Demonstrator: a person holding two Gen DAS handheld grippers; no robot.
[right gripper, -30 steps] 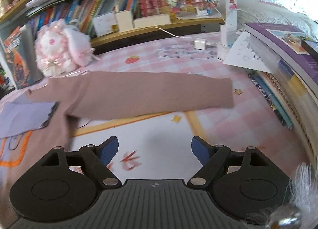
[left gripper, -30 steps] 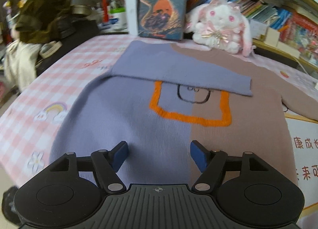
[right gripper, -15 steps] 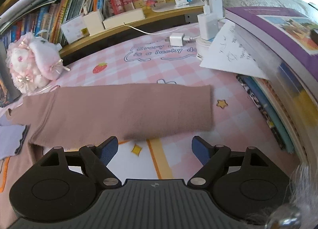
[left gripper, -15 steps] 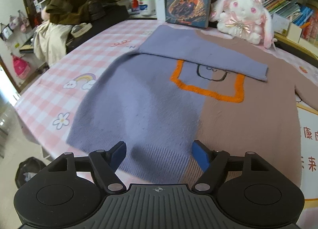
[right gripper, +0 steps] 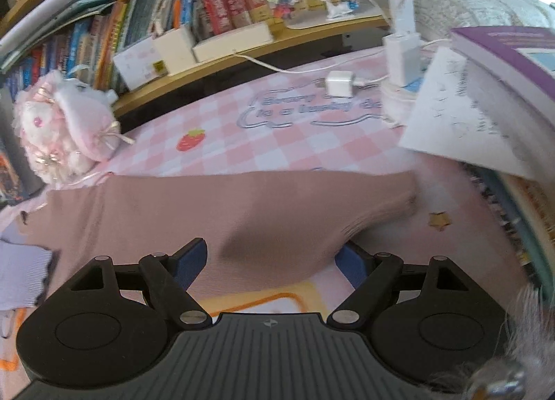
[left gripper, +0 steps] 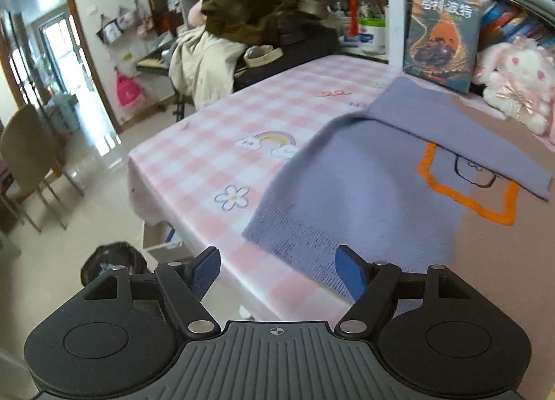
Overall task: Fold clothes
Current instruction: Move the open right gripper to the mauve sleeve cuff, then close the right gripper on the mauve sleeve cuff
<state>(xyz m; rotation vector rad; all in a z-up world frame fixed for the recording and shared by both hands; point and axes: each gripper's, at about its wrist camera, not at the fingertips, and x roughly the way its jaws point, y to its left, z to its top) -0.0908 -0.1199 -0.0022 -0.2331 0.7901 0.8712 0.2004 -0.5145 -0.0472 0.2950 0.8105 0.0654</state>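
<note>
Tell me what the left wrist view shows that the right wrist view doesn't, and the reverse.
Left only: the purple sleeve folded across the sweater's chest, the orange outline, a doorway and chair. Right only: the brown sleeve lying straight out, a white charger, a purple book. Both: the pink checked tablecloth, the plush rabbit, and an open, empty claw.

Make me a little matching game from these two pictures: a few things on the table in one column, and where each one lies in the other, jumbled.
Things:
1. purple sleeve
2. brown sleeve
3. plush rabbit
4. white charger

Places:
A. stretched out flat on the checked cloth
B. by the upright book at the back
C. folded across the sweater's front
D. on the cloth below the bookshelf, cable attached

Pairs: 1-C, 2-A, 3-B, 4-D
</note>
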